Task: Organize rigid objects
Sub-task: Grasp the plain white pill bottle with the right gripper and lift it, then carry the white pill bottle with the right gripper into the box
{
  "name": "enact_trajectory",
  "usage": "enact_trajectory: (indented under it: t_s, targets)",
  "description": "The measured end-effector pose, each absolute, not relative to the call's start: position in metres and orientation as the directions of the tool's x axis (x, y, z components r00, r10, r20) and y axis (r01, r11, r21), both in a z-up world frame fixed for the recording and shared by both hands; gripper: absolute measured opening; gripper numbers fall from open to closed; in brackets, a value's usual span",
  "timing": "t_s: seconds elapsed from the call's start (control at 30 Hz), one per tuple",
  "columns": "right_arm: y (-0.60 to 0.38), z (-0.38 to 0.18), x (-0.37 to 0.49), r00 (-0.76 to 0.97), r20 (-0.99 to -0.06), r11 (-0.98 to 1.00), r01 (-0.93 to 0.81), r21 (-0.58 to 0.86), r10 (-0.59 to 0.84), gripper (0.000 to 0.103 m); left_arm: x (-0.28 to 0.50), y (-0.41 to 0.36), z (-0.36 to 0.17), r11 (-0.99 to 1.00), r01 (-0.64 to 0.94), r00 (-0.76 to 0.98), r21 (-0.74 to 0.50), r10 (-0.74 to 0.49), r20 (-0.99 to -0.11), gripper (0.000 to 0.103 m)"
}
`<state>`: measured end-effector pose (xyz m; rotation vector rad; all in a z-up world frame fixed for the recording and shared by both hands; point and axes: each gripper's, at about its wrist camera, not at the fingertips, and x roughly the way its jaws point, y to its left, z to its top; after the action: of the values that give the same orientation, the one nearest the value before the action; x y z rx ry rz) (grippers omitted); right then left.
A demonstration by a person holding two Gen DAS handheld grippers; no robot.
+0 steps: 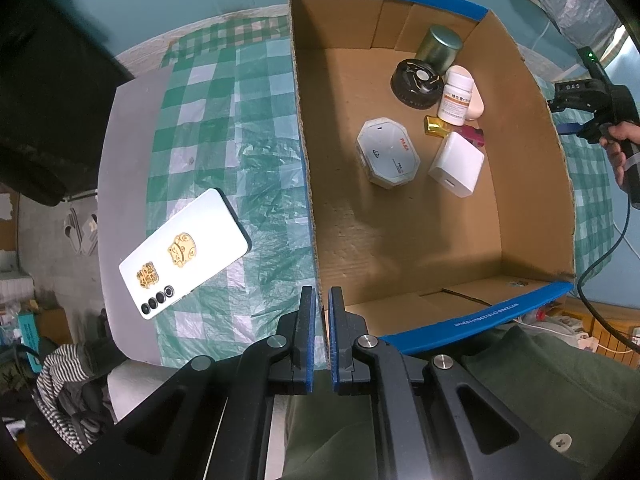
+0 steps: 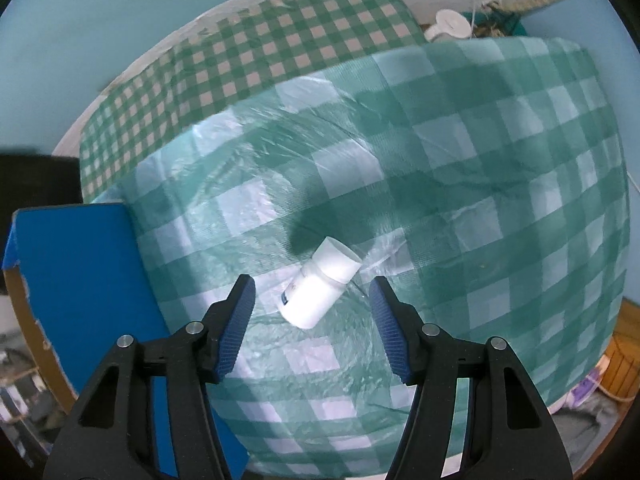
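Bottle axis runs diagonal: small white plastic pill bottle (image 2: pixel 320 284) lies on its side on the green checked tablecloth (image 2: pixel 500 184), cap up-right, between the right gripper (image 2: pixel 312 300)'s half-open empty jaws. Left gripper (image 1: pixel 322 312) is closed on nothing at the cardboard box (image 1: pixel 400 240) edge, well apart, so right is nearer.

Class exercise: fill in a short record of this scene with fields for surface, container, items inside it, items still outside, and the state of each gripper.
surface: green checked tablecloth
container: open cardboard box with blue edges
inside: metal tin, black round part, labelled pill bottle, white charger, octagonal white case
outside: white phone face down; white bottle lying on its side
left gripper: shut, empty
right gripper: open, straddling white bottle, not touching
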<state>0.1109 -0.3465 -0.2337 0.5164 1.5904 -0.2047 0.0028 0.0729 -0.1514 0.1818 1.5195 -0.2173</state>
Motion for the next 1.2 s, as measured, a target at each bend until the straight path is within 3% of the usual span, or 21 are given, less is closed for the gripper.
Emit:
enact_trajectory:
  t_s: [0.6, 1.2]
  targets:
    - [-0.337, -0.250, 0.115, -0.027, -0.988, 0.908, 0.399, 0.126, 0.149, 0.028, 0.003, 0.074, -0.152, 0.965, 0.260, 0.038, -0.019, -0.030, -0.999, 0.006]
    - [-0.308, -0.222, 0.102, -0.030, -0.995, 0.983, 0.156, 0.092, 0.098, 0.027, 0.003, 0.073, -0.154, 0.966, 0.257, 0.034, -0.022, -0.032, -0.999, 0.006]
